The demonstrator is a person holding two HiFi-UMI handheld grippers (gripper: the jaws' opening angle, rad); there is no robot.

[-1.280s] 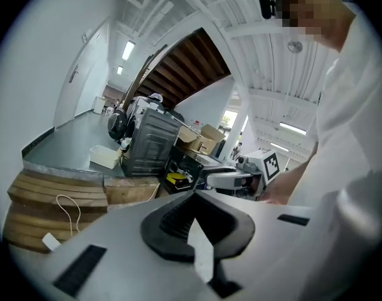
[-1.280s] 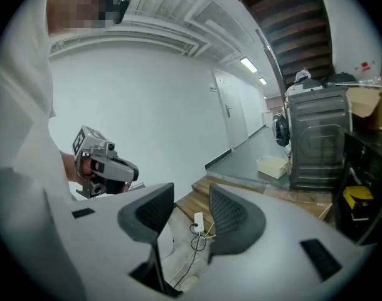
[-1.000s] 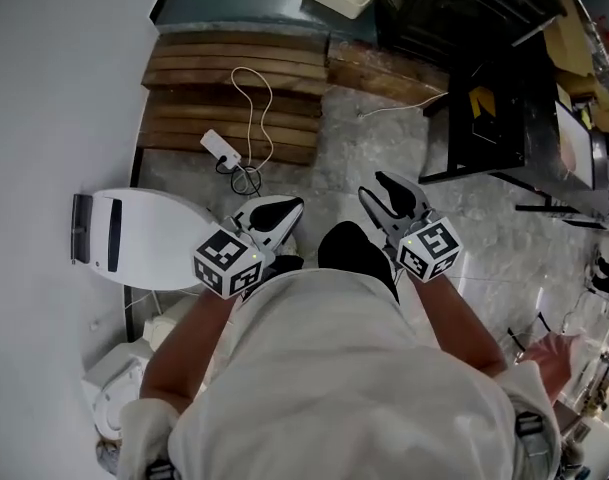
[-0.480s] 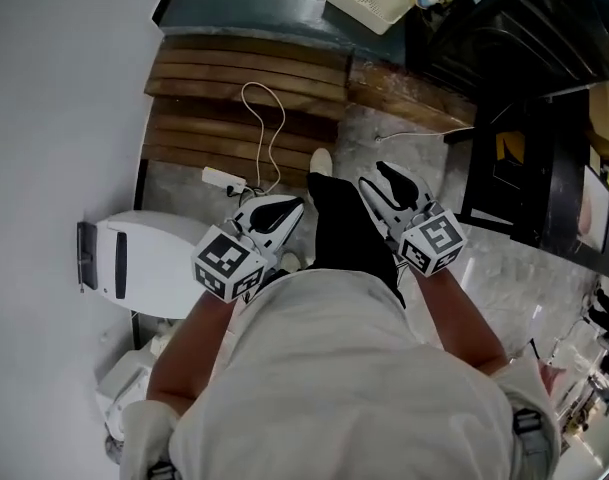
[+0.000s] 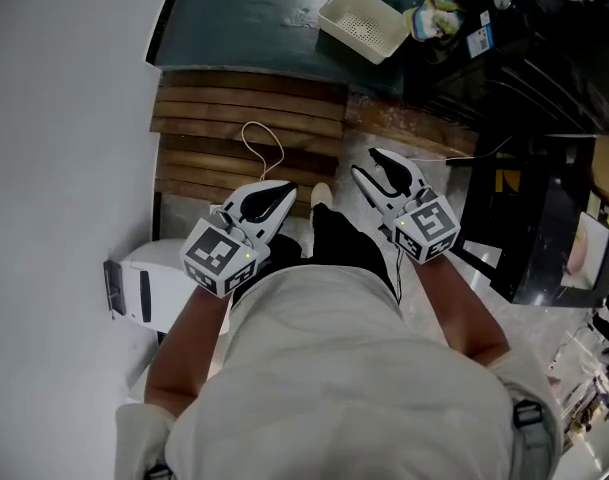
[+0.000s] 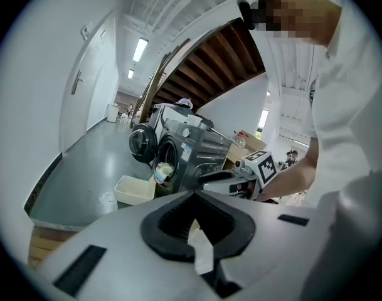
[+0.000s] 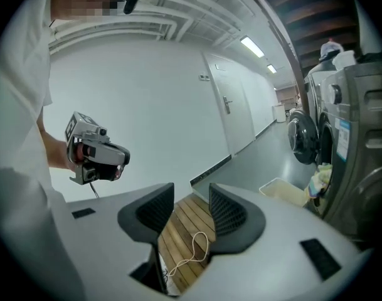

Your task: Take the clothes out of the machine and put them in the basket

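Grippers held out empty, well short of the machine (image 6: 203, 149).
Jaws of the left gripper (image 5: 284, 190) are seen together, those of the right gripper (image 5: 369, 163) slightly apart. Clothes (image 5: 434, 16) are seen only as a small bundle at the machine's door, far right, with the basket (image 5: 362, 23) just left of it. What lies inside the machine cannot be made out.

2 grippers are held side by side ahead of the torso, both pointing forward. Left gripper (image 5: 282, 190): jaw tips together, empty. Right gripper (image 5: 368, 164): jaws apart, gap empty. Left forearm (image 5: 184, 338) and right forearm (image 5: 464, 313) are bare and extended forward.
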